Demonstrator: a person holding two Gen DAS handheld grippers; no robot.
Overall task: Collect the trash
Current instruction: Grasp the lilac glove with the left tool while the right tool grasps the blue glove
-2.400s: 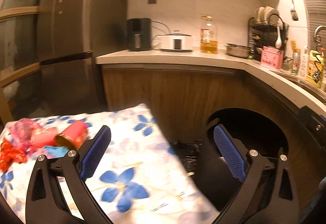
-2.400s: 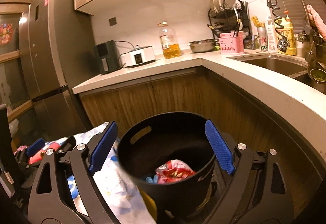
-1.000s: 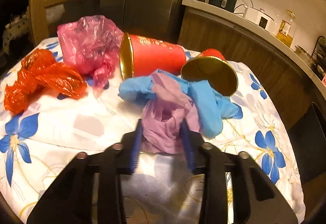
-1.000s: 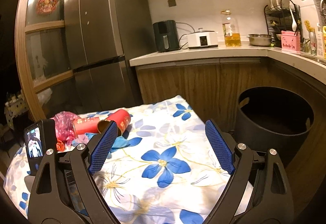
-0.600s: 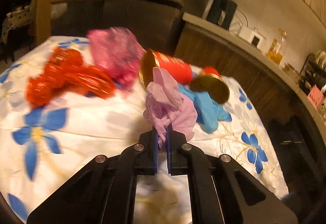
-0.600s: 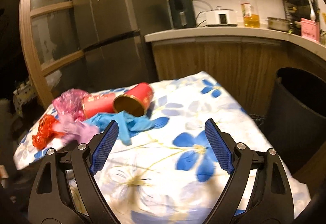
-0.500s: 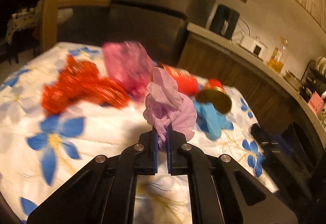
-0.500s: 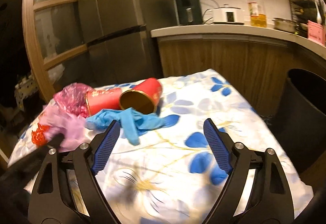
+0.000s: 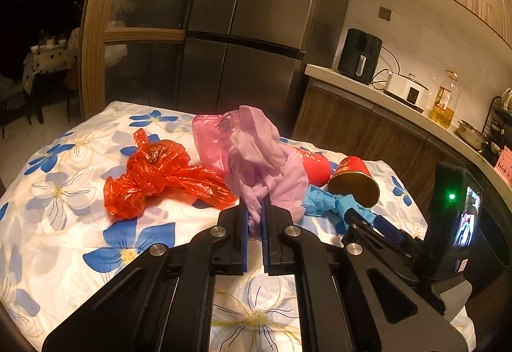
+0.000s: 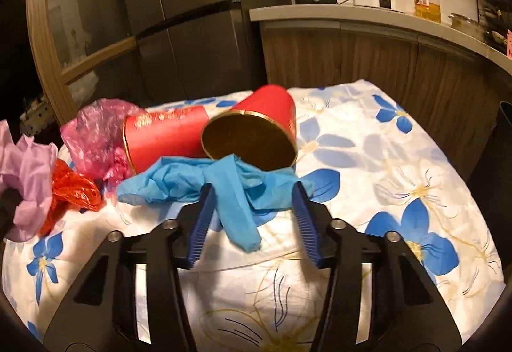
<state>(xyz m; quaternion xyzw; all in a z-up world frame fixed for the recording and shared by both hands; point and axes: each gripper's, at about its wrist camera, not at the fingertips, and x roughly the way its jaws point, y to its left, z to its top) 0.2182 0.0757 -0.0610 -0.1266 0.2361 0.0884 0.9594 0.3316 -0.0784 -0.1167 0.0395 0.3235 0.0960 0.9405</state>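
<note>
**Ana:** Left wrist view first — the left gripper [image 9: 253, 217] is pinched tight on the crumpled lilac glove [image 9: 265, 166], holding it clear of the flowered white-and-blue tablecloth [image 9: 64, 208], probably so it can be carried off to a bin.

**Ben:** And the right gripper [image 10: 252, 217]?

**Ana:** Its jaws are closing around the crumpled thin blue glove [image 10: 224, 182], which lies between the pads, not yet squeezed. That glove rests against the mouth of a tipped red paper cup with a gold lining [image 10: 252, 134].

**Ben:** So a low approach keeps the cup from rolling?

**Ana:** Likely. Further out lie a second red paper cup [image 10: 163, 134], a crumpled pink plastic bag [image 10: 92, 134] and a knotted red-orange plastic bag [image 9: 160, 176] — all left to collect.
</note>
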